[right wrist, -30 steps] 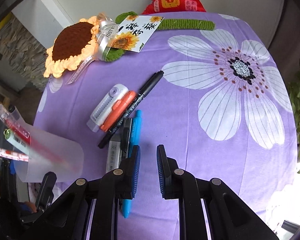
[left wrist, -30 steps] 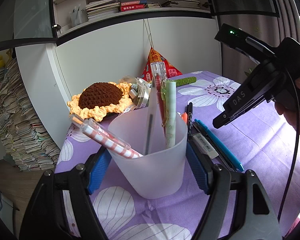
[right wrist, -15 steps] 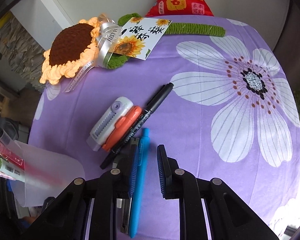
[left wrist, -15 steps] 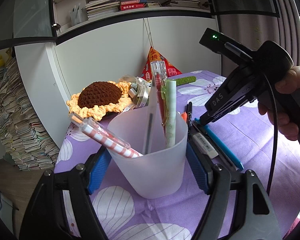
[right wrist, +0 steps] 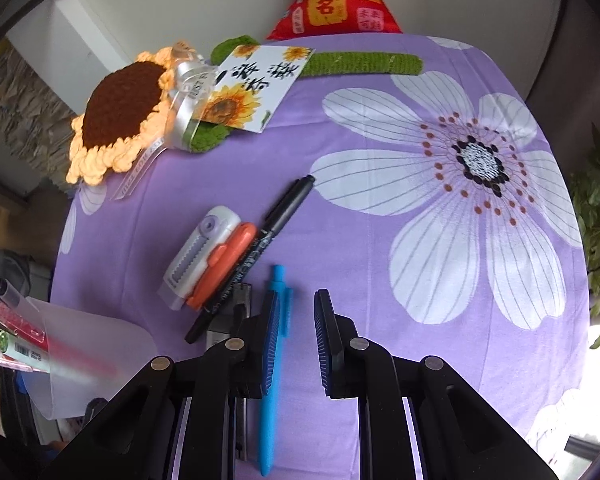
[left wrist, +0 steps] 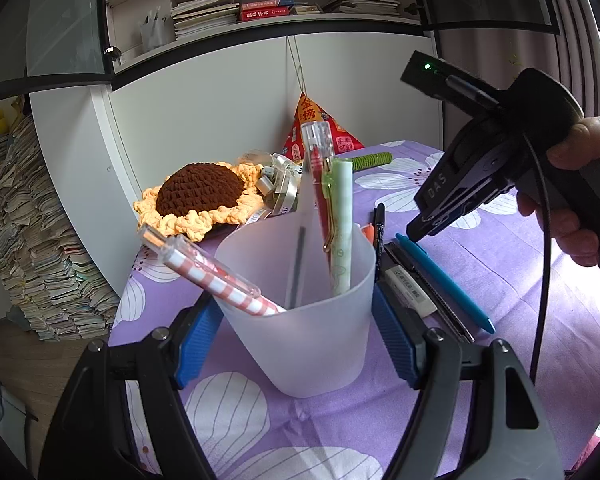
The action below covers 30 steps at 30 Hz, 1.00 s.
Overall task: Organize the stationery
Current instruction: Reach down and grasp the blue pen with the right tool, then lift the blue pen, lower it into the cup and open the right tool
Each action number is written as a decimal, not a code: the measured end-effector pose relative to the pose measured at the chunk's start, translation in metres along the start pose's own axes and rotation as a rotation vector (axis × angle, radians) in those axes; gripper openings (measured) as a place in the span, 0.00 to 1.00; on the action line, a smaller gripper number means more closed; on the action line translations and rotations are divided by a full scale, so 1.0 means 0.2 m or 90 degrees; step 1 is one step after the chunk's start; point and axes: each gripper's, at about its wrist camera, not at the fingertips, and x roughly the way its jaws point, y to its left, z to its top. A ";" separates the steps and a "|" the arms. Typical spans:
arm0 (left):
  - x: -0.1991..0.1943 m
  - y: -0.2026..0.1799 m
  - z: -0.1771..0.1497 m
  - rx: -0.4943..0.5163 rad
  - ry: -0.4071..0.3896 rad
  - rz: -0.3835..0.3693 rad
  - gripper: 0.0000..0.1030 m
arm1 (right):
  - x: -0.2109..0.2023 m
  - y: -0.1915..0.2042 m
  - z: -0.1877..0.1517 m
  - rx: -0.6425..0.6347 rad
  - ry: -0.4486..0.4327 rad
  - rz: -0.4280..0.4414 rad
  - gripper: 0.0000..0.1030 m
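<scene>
Frosted plastic is bracketing tightly between the blue pads of the left gripper (left wrist: 296,340): the translucent cup (left wrist: 300,312) is standing on the purple floral cloth (right wrist: 380,160), pinched at both sides and already holding a red-checked pen (left wrist: 212,268), a green pen (left wrist: 342,224) and a clear red one. To the cup's right, the right gripper (right wrist: 296,336) is hanging over the blue pen (right wrist: 270,384), its fingers slightly parted and gripping nothing. The pen is lying partly under the left finger rather than centred in the gap. Just left of it are lying a black marker (right wrist: 260,248), an orange tool (right wrist: 220,268) and a white correction tape (right wrist: 200,248). A risk, in my judgement: closing from this offset could be pushing the pen sideways into its neighbours, or catching the dark item beside it as well.
</scene>
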 end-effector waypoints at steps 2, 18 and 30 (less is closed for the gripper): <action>0.00 0.00 0.00 0.000 0.000 0.000 0.71 | 0.03 0.02 0.00 -0.008 0.009 -0.008 0.16; 0.00 0.00 0.00 0.000 0.000 0.000 0.71 | 0.09 0.15 0.00 -0.038 0.018 -0.025 0.14; 0.00 0.00 0.00 0.000 0.000 0.000 0.71 | -0.33 0.09 -0.11 -0.056 -0.082 0.017 0.13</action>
